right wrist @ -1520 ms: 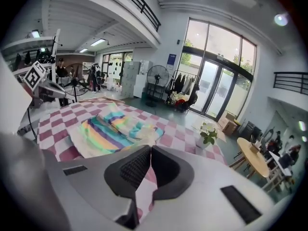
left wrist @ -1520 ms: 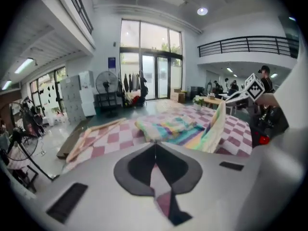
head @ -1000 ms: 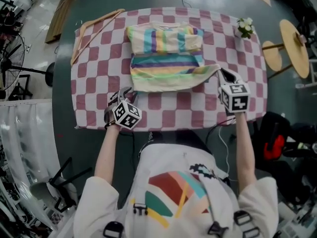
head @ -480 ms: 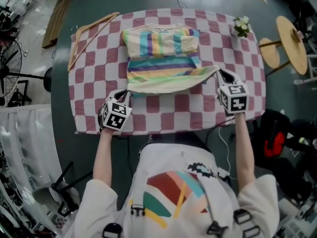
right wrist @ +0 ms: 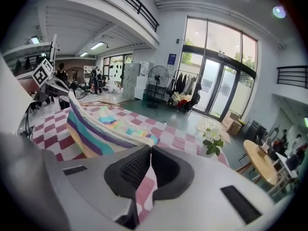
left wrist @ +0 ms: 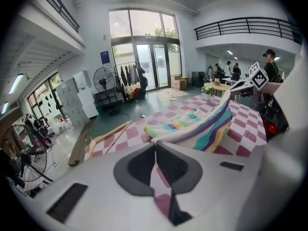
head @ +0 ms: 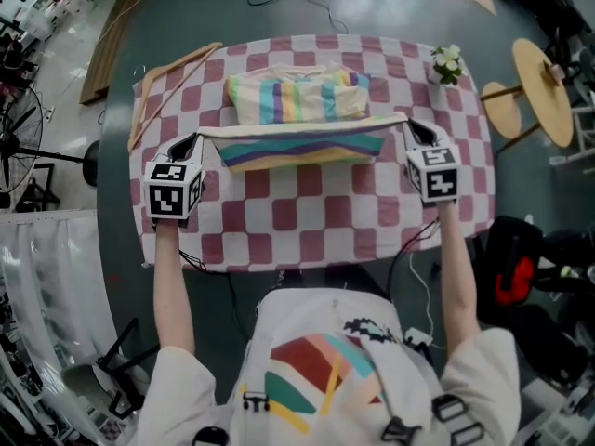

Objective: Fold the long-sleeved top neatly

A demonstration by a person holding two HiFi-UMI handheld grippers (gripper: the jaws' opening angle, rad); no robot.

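Observation:
The striped pastel long-sleeved top (head: 297, 110) lies on the pink-and-white checked tablecloth (head: 307, 212). Its near hem is lifted off the table and stretched taut between both grippers. My left gripper (head: 198, 138) is shut on the hem's left corner; that corner comes out of the closed jaws in the left gripper view, where the top (left wrist: 192, 126) runs off to the right. My right gripper (head: 409, 125) is shut on the right corner, and the top (right wrist: 103, 126) sags away to the left in the right gripper view. The far half of the top still rests flat.
A small pot of white flowers (head: 446, 61) stands at the table's far right corner. A wooden hanger (head: 163, 77) lies along the far left edge. Round wooden stools (head: 544, 86) stand on the floor to the right.
My left gripper closed on the hem's left corner and rose up and away from me. The near hem went from lying flat to hanging taut between both grippers. The right gripper shifted a little.

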